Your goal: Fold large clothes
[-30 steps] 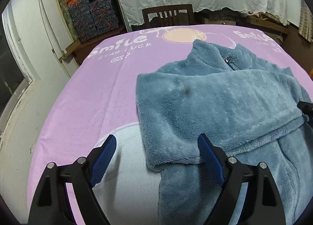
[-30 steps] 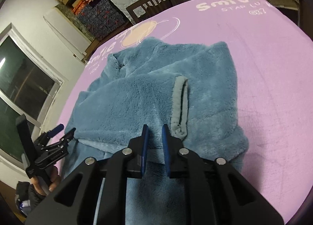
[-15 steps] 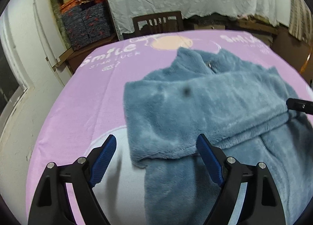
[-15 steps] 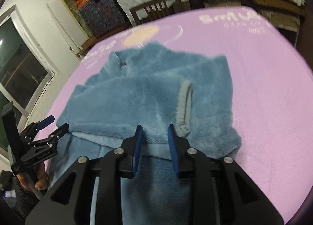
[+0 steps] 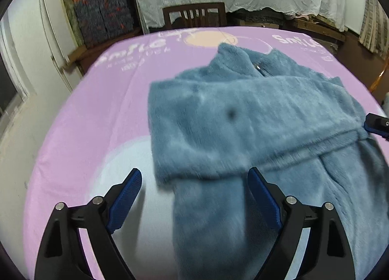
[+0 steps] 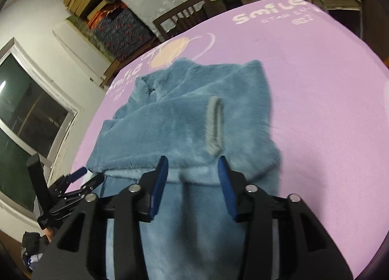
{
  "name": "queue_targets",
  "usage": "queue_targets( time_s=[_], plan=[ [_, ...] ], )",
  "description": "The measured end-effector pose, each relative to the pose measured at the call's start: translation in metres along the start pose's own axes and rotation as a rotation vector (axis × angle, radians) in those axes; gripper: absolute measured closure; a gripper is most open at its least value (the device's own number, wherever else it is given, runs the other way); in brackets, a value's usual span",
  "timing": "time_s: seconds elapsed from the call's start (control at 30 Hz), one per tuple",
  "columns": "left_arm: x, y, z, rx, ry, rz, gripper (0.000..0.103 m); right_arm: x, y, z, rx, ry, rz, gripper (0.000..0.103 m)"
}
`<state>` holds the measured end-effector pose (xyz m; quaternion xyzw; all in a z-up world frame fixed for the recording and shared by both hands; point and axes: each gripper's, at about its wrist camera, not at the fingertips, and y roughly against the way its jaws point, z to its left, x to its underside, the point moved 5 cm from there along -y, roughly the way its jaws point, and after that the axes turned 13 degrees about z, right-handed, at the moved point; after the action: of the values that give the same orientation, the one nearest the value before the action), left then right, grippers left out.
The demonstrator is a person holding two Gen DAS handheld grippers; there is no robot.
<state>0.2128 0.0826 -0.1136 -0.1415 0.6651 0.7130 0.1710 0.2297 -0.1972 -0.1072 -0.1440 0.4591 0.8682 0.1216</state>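
On the purple blanket [image 5: 102, 109], the blue fleece jacket [image 5: 243, 121] lies folded. Left gripper [image 5: 193, 180] and right gripper [image 6: 193, 167]: jaws apart, empty. Only the right view shows the grey cuff [image 6: 214, 126].

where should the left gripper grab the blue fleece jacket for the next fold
Probably the lower hem of the blue fleece jacket, taken from the near edge. The sleeves already lie folded across the chest, leaving the long lower body flat on the purple sheet. The left gripper is open above that part.
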Motion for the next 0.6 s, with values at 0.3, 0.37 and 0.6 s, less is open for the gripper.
queue_targets(
  time_s=[0.3, 0.37, 0.6],
  plan=[
    [0.043, 0.009, -0.006, 0.099, 0.005, 0.058, 0.014, 0.044, 0.022, -0.026, -0.013, -0.042, 0.032, 0.060],
    [0.053, 0.011, -0.006, 0.131, 0.015, 0.081, 0.014, 0.052, 0.029, -0.028, -0.013, -0.041, 0.023, 0.060],
    [0.084, 0.027, -0.007, 0.239, 0.021, 0.096, 0.014, 0.079, 0.057, -0.042, -0.026, -0.078, -0.005, 0.053]
  ],
)
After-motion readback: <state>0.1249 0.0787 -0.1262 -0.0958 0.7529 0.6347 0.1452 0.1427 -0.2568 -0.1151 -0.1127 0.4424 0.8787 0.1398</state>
